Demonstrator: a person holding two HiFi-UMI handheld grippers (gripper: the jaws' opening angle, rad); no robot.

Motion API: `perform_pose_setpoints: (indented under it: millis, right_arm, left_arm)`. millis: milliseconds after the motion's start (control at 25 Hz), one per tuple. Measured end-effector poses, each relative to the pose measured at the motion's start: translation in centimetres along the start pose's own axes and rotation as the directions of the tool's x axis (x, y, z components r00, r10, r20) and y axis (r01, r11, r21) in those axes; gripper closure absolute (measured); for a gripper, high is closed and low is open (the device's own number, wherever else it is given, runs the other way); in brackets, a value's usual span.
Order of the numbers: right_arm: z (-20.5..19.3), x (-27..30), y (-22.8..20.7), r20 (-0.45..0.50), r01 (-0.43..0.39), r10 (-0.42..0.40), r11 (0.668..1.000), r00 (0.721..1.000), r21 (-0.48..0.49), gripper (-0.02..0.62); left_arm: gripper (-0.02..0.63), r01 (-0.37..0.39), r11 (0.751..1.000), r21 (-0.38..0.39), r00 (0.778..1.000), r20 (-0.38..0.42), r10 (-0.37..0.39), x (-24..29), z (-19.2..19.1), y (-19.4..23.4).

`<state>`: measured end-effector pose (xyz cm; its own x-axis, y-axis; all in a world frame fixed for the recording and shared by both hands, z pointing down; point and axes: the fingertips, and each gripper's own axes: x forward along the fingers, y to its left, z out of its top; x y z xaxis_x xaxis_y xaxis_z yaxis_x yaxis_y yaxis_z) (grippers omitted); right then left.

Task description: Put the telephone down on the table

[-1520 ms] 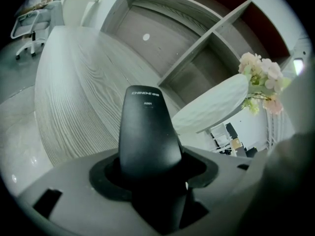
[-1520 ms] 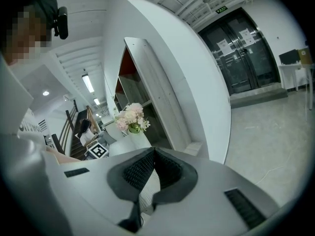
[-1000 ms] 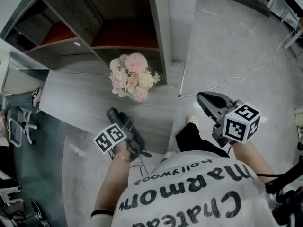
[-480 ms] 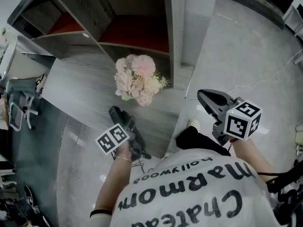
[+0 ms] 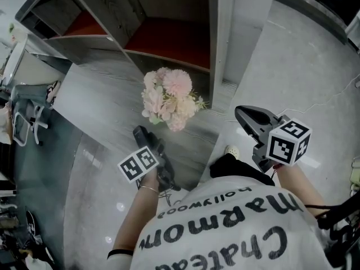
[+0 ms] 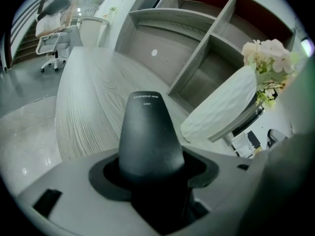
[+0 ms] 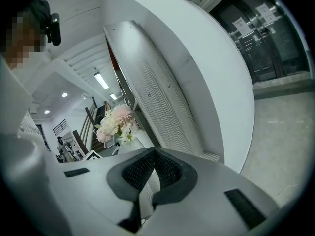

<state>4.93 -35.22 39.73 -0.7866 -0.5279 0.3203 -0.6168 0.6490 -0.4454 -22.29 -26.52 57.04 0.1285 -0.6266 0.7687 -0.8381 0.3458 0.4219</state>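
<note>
The black telephone handset point(image 6: 146, 132) stands between the jaws of my left gripper point(image 6: 147, 163), which is shut on it. In the head view the left gripper point(image 5: 145, 138) holds the telephone point(image 5: 163, 170) over the near edge of the grey wood-grain table point(image 5: 107, 103), and a thin cord hangs below it. My right gripper point(image 5: 247, 116) is out to the right, over the floor beside the table's end panel. Its dark ribbed pads point(image 7: 170, 168) meet in the right gripper view with nothing between them, so the right gripper point(image 7: 153, 157) is shut.
A pink bouquet point(image 5: 169, 97) in a white vase point(image 6: 226, 107) stands on the table just beyond the left gripper. Behind it rises a grey shelf unit with red backs point(image 5: 169, 38). A white office chair point(image 5: 25, 122) stands left of the table. Pale floor point(image 5: 304, 77) lies to the right.
The head view has swung, so the table, shelves and flowers now sit further right and lower in the picture. Both grippers hold about the same places in it. The left stays shut on the telephone.
</note>
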Motion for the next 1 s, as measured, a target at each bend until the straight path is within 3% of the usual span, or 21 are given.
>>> perform_pose_setpoints:
  millis: [1000]
  right_arm:
    - [0.0,1.4,-1.2,-0.017,-0.013,0.013,1.0,1.0,0.019,0.584]
  left_arm:
    - [0.328,-0.149,0.983,0.108,0.988,-0.026,0.153,0.5,-0.4,-0.3]
